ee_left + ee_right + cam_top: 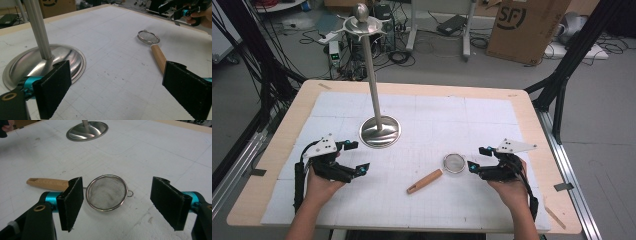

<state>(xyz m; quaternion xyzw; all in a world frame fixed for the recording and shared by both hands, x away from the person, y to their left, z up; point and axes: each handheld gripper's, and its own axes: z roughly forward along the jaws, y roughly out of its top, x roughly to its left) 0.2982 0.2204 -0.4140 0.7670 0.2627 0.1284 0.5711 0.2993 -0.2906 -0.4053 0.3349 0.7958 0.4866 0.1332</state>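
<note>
Near the table's front edge, the left gripper (353, 157) and right gripper (477, 158) both gape, holding nothing. Between them lies the wooden-handled mesh strainer (454, 163), just beside the right gripper. Farther back stands the steel stand (379, 131).

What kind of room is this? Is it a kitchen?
Probably a lab or workshop, not a kitchen: tangled cables cover the floor, a cardboard box sits behind, and the table has a gridded white mat.

Both forearms reach in from the near edge, the black two-jaw left gripper (353, 157) and black two-jaw right gripper (478, 158) each held low with jaws spread wide.
</note>
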